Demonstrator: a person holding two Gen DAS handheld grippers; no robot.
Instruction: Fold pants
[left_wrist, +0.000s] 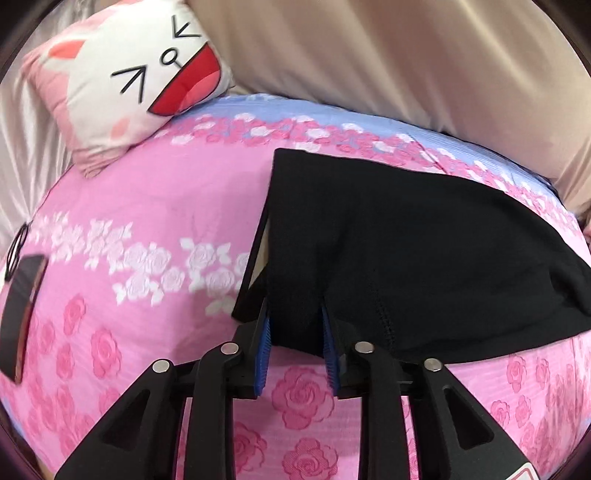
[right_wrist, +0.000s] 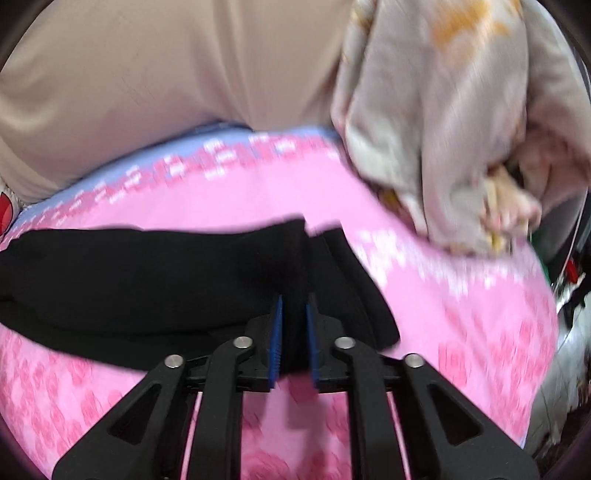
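Observation:
Black pants (left_wrist: 406, 258) lie folded on a pink rose-print bedspread (left_wrist: 147, 184). In the left wrist view their near left corner sits between the blue pads of my left gripper (left_wrist: 295, 310). The jaws stand apart with a gap and do not pinch the cloth. In the blurred right wrist view the pants (right_wrist: 147, 277) stretch away to the left. Their right end lies between the pads of my right gripper (right_wrist: 294, 299), whose jaws are also slightly apart around the cloth. Both grippers point down at the bedspread (right_wrist: 443, 314).
A white and pink cat-face pillow (left_wrist: 140, 81) lies at the far left of the bed. Beige fabric (left_wrist: 369, 55) rises behind the bed. A dark flat object (left_wrist: 22, 314) rests at the left edge. A crumpled grey blanket (right_wrist: 443, 110) is heaped at the far right.

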